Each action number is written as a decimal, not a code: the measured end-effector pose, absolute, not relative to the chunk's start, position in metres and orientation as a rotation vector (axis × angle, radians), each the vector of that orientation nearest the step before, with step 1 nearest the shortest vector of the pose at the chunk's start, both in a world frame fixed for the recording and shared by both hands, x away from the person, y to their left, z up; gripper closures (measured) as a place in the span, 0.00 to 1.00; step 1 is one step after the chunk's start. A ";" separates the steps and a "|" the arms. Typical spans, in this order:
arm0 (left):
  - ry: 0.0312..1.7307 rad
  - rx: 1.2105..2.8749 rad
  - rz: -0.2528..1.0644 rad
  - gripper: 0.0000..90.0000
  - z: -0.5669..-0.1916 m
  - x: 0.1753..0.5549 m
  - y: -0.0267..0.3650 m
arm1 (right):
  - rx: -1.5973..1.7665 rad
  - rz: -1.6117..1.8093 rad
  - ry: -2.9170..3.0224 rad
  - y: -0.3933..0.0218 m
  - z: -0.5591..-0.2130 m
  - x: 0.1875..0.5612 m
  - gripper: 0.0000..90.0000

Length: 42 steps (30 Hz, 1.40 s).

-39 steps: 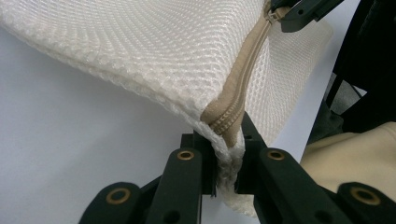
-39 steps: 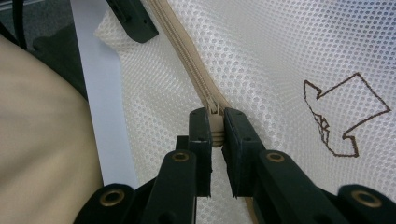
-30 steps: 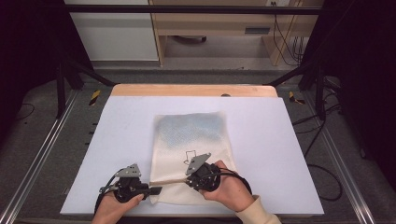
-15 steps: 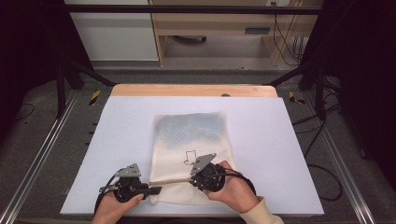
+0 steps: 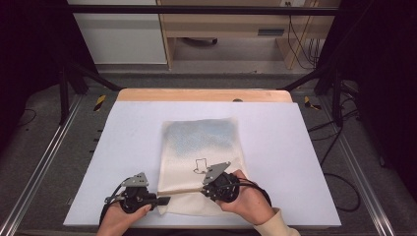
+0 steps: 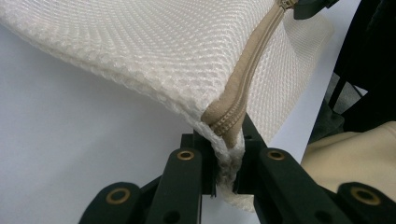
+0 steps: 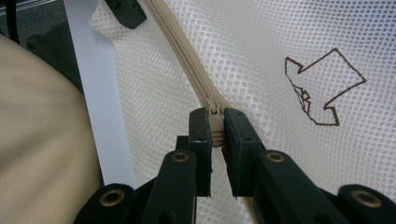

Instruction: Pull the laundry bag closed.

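**Listener:** Where is the bag, and what is it like?

**Me:** A cream mesh bag (image 5: 199, 162) lies flat on the white desk (image 5: 123, 147), near the edge closest to me and roughly centred left to right; its far half has a bluish tint showing through the mesh; a small brown outline drawing (image 7: 322, 88) is printed on the front, angular in shape, though I cannot tell what it depicts.

**Listener:** And your two claws?

**Me:** My left claw (image 5: 162, 200) sits at the bag's near left corner; seen along that claw, its two black jaws are closed narrow on the mesh corner right where the tan zipper (image 6: 245, 79) ends, and the fabric lifts off the desk there; my right claw (image 5: 206, 186) is just to the right, over the bag's lower part; seen along it, its jaws are pressed tight on the zipper pull (image 7: 215, 119), with the tan zipper tape running away from it toward the other claw's black tip at the top of that view.

**Listener:** How far apart are they?

**Me:** Near each other, both along the zipper line, which runs across the bag's near end; my hands (image 5: 248, 201) hold both from the bottom edge; a cream sleeve (image 5: 275, 226) covers my right wrist.
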<state>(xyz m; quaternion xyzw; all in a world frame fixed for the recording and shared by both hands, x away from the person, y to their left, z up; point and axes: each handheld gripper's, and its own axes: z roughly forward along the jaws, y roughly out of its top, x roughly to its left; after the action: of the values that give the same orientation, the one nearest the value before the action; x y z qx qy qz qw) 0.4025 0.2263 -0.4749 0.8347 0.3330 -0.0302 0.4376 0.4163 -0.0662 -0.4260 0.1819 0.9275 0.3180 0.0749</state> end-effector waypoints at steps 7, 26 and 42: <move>0.828 2.075 -0.076 0.92 -0.475 0.403 0.226 | 0.559 0.955 2.779 -0.068 -0.426 0.416 0.91; 0.827 2.076 -0.061 0.92 -0.475 0.403 0.226 | 0.576 0.962 2.751 -0.078 -0.424 0.413 0.91; 0.827 2.078 -0.062 0.92 -0.475 0.402 0.225 | 0.604 0.961 2.734 -0.089 -0.424 0.412 0.91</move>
<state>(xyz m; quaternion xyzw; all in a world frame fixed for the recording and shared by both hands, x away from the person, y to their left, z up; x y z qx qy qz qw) 0.4019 0.2254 -0.4753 0.8355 0.3326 -0.0251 0.4366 0.4117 -0.0892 -0.4237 0.2031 0.9198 0.3232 0.0906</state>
